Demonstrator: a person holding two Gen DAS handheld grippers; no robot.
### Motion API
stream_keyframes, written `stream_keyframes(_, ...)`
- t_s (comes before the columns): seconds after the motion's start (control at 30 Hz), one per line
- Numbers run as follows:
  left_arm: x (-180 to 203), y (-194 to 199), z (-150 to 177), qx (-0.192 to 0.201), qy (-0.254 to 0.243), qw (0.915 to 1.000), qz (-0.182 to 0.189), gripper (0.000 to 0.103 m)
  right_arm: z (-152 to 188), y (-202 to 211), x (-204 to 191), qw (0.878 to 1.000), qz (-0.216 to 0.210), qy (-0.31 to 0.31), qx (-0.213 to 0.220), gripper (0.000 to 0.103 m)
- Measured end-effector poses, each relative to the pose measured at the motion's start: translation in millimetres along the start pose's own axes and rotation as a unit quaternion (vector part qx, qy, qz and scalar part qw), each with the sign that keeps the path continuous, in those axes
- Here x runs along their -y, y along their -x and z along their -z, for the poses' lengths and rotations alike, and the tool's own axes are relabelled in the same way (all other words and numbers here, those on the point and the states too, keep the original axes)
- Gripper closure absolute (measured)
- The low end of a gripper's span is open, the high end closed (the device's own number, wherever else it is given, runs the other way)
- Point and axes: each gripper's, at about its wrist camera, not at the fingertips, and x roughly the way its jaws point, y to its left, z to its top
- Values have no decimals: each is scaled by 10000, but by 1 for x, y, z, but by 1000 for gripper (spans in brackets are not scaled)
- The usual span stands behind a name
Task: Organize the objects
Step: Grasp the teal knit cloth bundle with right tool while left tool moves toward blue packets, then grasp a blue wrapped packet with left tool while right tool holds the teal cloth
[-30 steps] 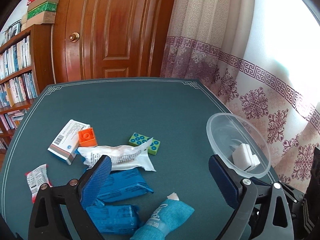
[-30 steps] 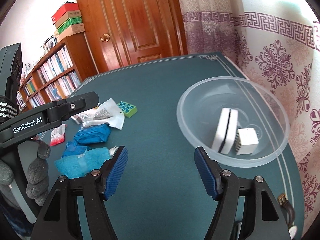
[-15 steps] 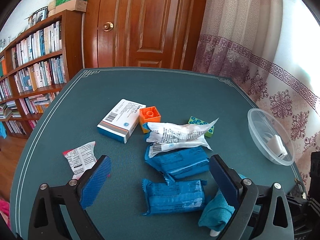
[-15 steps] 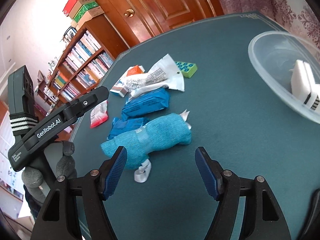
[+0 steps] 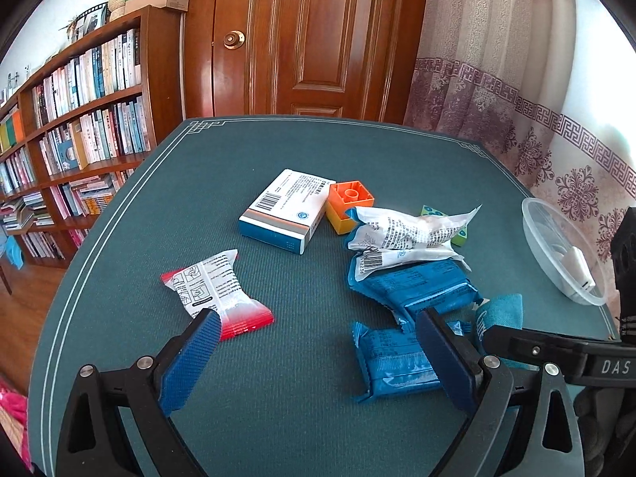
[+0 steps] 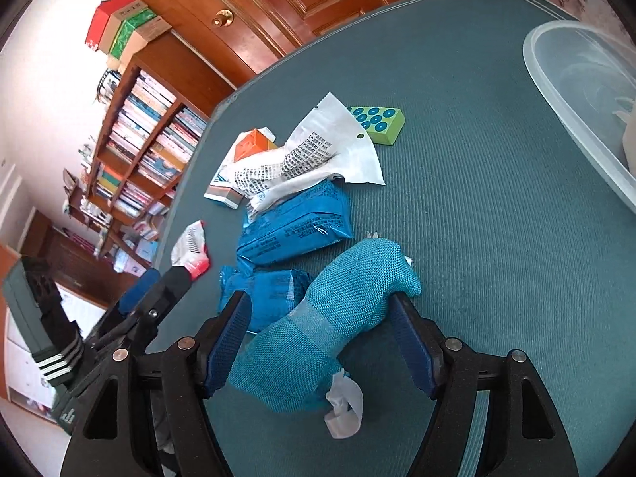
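Note:
My right gripper (image 6: 322, 314) is open, its jaws either side of a teal knitted roll (image 6: 330, 326) lying on the green table (image 6: 497, 238); the pads look close to it, contact unclear. My left gripper (image 5: 316, 332) is open and empty, low over the table near a red-and-white sachet (image 5: 216, 292) and two blue packets (image 5: 397, 357). A white wrapper (image 5: 405, 234), a medicine box (image 5: 286, 210), an orange block (image 5: 349, 204) and a green block (image 6: 377, 123) lie beyond. The clear bowl (image 5: 556, 246) holds white items.
A bookshelf (image 5: 71, 119) stands left of the table and a wooden door (image 5: 310, 39) behind it. Curtains (image 5: 516, 99) hang on the right. The bowl (image 6: 576, 91) sits near the table's right edge.
Both grippers have swung left, away from the bowl. The right gripper has come down around the teal roll. The left gripper now faces the sachet and packets.

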Motion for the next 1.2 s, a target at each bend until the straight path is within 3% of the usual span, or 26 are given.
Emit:
stream_keyframes(0.17,-6,-3,1,-46,28,10000,-34,3,16,-6,-28,9909,771,1107,8,34)
stream_keyframes(0.27,-2,-5,3,-92,-31,10000,-14,3,24,0,-30,9858,914,1408,55,44)
stream_keyframes(0.4,13,-8,7,-190,-174,9996,94,3,31,16,-19,9788,1265,1598,209,50)
stream_keyframes(0.67,52,-20,13,-342,-650,9970,228,1,37,36,10,9802,1302,1453,333,53)
stream_keyframes(0.8,52,-34,16,-589,-561,9962,305,1,44,40,15,9814,1188,1467,339,55)
stream_keyframes(0.97,54,-37,22,-867,-315,9932,705,1,50,44,18,9798,1198,1558,373,55)
stream_keyframes(1.1,68,-32,31,-947,-487,9903,887,1,53,49,24,9791,1243,1559,390,55)
stream_keyframes(1.2,76,-25,37,-1042,-537,9846,1294,1,54,53,30,9792,1272,1529,407,55)
